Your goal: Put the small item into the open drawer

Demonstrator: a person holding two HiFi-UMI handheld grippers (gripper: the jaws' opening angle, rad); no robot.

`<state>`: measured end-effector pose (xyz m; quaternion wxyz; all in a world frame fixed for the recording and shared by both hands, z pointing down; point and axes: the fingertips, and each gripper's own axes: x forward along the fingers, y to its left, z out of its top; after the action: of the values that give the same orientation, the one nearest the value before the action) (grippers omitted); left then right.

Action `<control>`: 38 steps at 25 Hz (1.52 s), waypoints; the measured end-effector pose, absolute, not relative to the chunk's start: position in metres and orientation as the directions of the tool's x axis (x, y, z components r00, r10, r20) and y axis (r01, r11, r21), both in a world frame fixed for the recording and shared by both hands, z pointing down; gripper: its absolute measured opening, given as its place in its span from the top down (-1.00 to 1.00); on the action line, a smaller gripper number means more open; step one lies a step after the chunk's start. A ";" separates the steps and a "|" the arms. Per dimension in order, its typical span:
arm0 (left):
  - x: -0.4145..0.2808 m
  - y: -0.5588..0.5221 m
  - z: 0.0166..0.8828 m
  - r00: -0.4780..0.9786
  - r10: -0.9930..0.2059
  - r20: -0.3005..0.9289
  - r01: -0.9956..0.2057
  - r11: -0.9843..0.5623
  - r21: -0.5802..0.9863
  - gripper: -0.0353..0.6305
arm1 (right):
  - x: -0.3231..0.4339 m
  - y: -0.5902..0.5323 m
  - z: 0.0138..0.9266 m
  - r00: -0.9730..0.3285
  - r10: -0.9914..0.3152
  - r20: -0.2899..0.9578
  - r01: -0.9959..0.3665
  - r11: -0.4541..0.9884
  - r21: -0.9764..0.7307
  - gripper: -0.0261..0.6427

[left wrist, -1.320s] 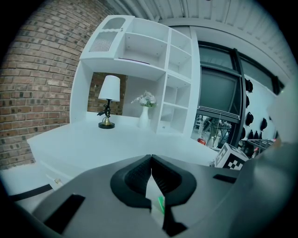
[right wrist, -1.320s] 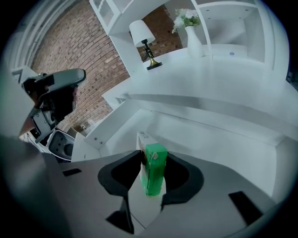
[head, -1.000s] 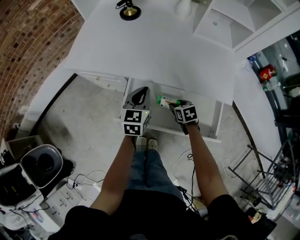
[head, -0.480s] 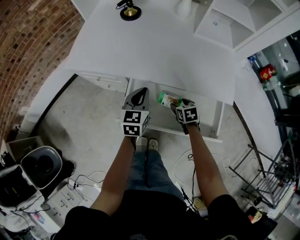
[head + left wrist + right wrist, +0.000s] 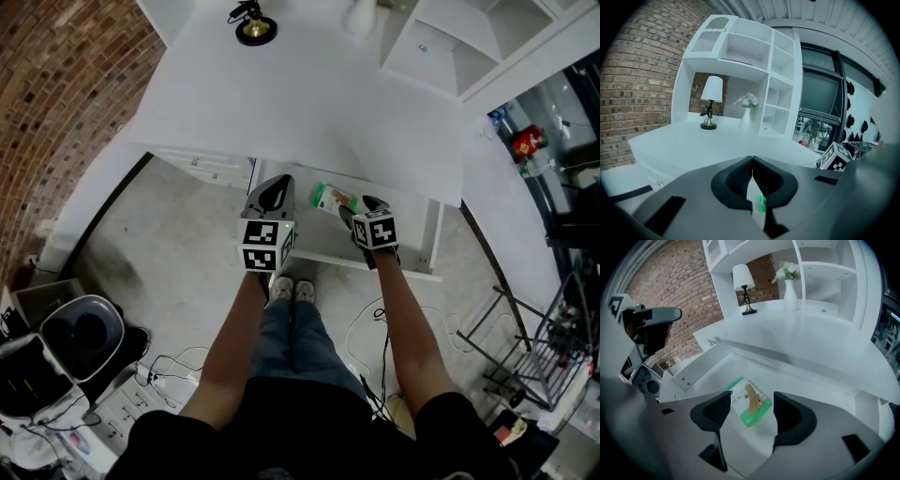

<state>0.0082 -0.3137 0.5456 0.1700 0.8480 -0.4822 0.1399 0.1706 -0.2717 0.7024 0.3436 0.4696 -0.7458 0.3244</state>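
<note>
Having spread my right gripper wide, I see the box now lies free in the drawer, left gripper shut and empty, so placing looks done.

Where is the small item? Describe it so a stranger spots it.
Start at the white desk, then drop to the open drawer under its front edge. Lying flat on its floor, ahead of the right gripper with its jaws open, is a green-and-white packet, the only coloured thing there.
</note>
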 end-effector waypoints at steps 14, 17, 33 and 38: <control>0.013 -0.290 0.456 0.558 -0.782 0.278 -0.826 -0.556 0.094 0.83 | 0.191 -0.234 0.527 -0.275 -0.856 0.438 -0.960 0.217 -0.178 0.70; 0.014 -0.279 0.433 0.568 -0.788 0.236 -0.820 -0.568 0.076 0.83 | 0.200 -0.221 0.486 -0.224 -0.917 0.329 -0.971 0.180 -0.159 0.79; 0.021 -0.223 0.364 0.610 -0.789 0.077 -0.788 -0.614 -0.054 0.83 | 0.207 -0.151 0.370 -0.093 -0.995 0.021 -0.993 0.092 -0.069 0.92; 0.022 -0.216 0.362 0.609 -0.790 0.072 -0.789 -0.613 -0.047 0.83 | 0.208 -0.142 0.371 -0.088 -0.996 0.026 -0.994 0.086 -0.068 0.92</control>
<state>0.0216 -0.2162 0.3625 -0.0055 0.8969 -0.4401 0.0427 0.2082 -0.1421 0.3712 -0.0133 0.6752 -0.7367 0.0339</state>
